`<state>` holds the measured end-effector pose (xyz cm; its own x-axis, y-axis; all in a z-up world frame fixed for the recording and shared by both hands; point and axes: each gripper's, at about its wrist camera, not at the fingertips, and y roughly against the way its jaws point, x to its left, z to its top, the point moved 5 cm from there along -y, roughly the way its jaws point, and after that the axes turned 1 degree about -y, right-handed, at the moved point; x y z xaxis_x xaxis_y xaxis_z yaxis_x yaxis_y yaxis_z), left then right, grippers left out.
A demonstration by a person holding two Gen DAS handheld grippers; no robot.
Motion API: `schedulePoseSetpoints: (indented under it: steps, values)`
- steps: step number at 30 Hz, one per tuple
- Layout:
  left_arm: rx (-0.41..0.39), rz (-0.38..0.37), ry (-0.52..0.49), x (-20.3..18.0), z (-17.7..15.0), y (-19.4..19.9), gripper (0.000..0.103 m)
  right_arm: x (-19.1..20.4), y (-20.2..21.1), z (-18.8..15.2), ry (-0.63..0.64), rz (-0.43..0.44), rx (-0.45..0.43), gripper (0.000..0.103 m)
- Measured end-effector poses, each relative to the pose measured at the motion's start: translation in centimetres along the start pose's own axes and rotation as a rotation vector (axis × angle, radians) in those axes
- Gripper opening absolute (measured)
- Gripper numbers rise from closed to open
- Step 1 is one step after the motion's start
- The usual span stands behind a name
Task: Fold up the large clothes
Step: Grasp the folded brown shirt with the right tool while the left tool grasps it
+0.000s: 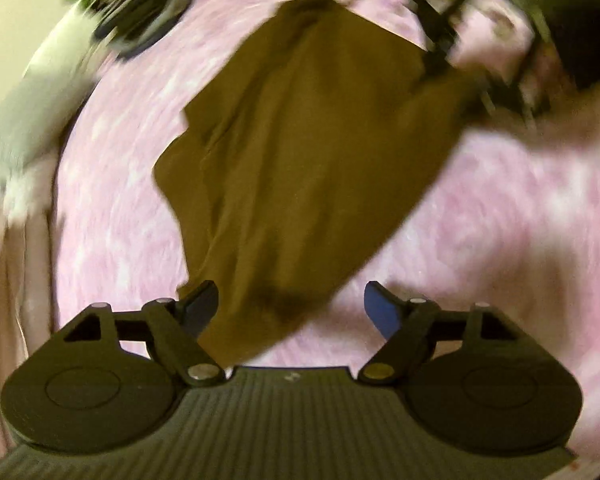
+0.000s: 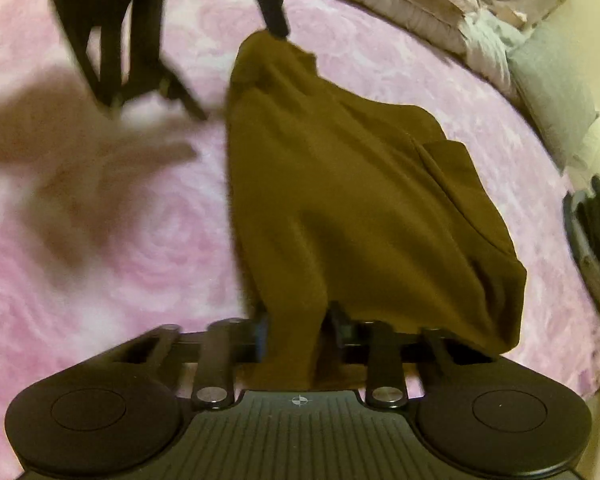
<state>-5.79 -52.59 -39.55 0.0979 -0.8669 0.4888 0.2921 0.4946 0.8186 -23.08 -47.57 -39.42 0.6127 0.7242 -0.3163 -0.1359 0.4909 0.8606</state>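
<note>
The olive-brown fabric garment (image 1: 300,152) lies crumpled on the pink rose-patterned bedspread (image 1: 500,220). The left gripper (image 1: 292,304) has its blue-padded jaws spread apart, with the near hem of the garment lying loose between them. The right gripper (image 2: 296,332) is clamped on a fold of the same garment.
</note>
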Motion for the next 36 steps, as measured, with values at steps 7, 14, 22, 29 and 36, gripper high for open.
schedulePoseSetpoints:
  steps: [7, 14, 22, 29, 36]
  values:
    - [-0.012, 0.086, -0.269, -1.7, 1.4, -1.9, 0.075, -5.9, 4.6, 0.4, -0.132, 0.071, -0.015, 0.014]
    - [0.004, 0.029, -0.315, -2.2, 2.8, -2.4, 0.014, -7.3, 5.7, -2.2, -0.144, 0.050, -0.022, 0.021]
    - [0.028, -0.117, -0.062, 1.6, 4.6, -0.9, 0.012, -1.5, 4.3, -3.3, 0.046, -0.114, -0.089, 0.078]
    - [0.044, -0.179, 0.061, 3.7, 5.4, 0.7, 0.012, -3.2, 0.6, -3.2, 0.100, -0.176, -0.032, 0.022]
    - [0.062, -0.206, 0.068, 3.4, 8.3, 7.1, 0.011, -7.0, 10.0, -2.3, 0.090, -0.054, 0.002, 0.016]
